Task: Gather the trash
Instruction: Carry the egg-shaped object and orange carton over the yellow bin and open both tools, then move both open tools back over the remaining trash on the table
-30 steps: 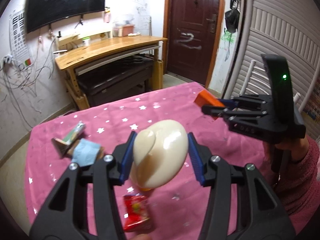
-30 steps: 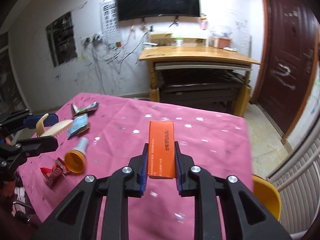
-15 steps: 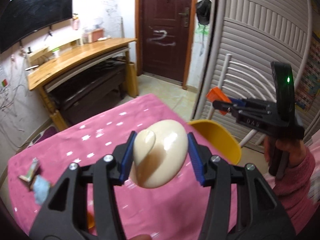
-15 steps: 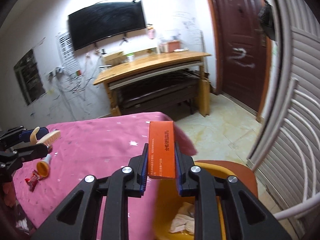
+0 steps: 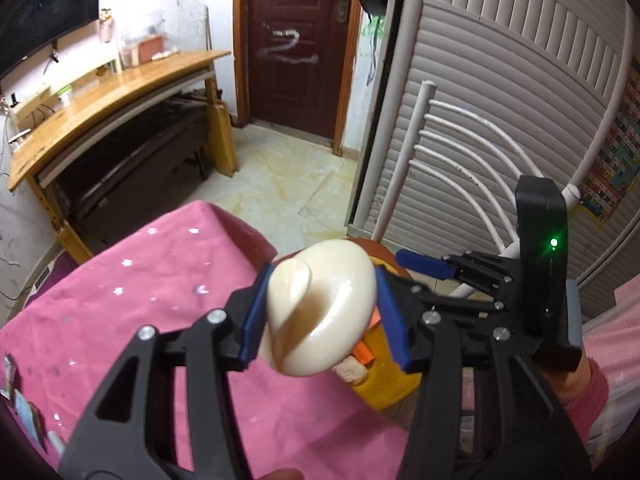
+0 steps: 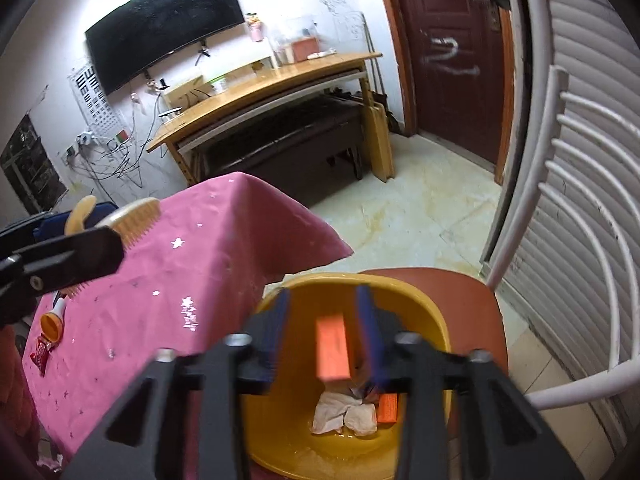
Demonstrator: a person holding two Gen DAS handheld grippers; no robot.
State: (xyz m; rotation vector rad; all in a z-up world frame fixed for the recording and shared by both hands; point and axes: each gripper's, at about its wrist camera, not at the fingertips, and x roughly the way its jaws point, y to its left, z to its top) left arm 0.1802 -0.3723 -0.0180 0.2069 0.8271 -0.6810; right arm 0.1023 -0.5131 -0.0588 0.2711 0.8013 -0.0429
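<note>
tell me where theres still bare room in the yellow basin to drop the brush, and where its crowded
The yellow basin is bare along its left inner wall and near front floor. It is crowded at the right of the bottom: crumpled tissue beside a small orange box. Another orange box sits loose between the right gripper's opening jaws. The left gripper holds the cream brush.

Right gripper (image 6: 322, 328) jaws opening; left gripper (image 5: 320, 314) clamped, angled down.

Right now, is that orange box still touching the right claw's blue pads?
Apart. In the right wrist view the orange box sits blurred between the opening right gripper pads, gaps either side, over the yellow bin.
</note>
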